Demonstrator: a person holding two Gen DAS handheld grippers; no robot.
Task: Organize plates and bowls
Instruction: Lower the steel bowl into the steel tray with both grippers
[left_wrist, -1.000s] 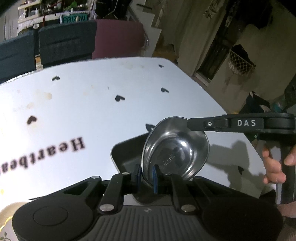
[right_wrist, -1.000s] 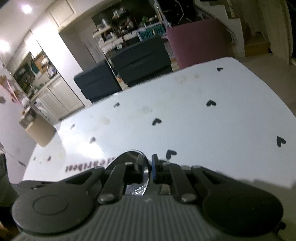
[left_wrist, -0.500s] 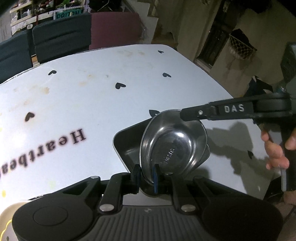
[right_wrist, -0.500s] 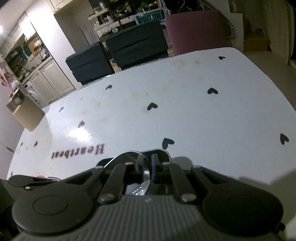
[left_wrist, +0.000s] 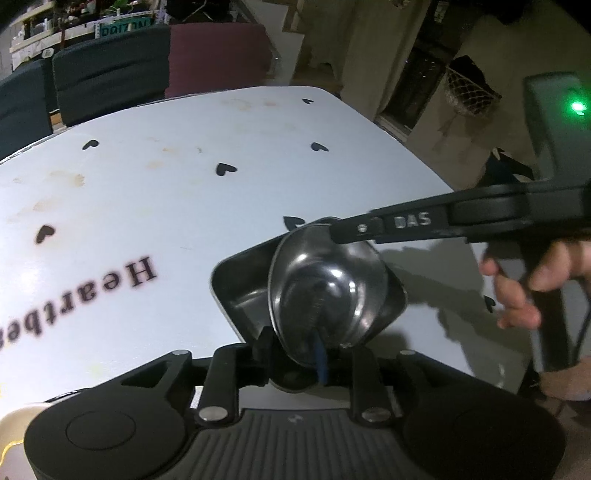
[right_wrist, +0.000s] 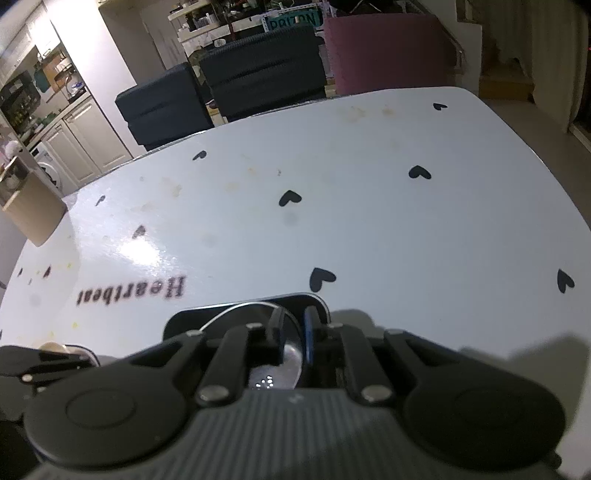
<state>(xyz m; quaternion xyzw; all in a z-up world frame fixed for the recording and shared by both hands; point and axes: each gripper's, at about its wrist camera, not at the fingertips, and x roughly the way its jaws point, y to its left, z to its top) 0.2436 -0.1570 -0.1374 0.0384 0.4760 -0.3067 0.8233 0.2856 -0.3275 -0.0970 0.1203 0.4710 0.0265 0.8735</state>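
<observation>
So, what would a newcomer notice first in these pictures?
The shiny steel bowl, tilted over a dark square tray near the table's front edge. The left gripper pinches its near rim and the right gripper its far rim. Then black hearts and the word "Heartbeat" on the white tabletop.

Below the left jaws, the gripper body hides the near rim of the steel bowl (left_wrist: 325, 295) and the dark tray (left_wrist: 236, 291). The cream dish (left_wrist: 11, 439) is cut off at the corner. The "Heartbeat" lettering (left_wrist: 74, 299) on the surface (left_wrist: 184, 192) blurs at the edge.
</observation>
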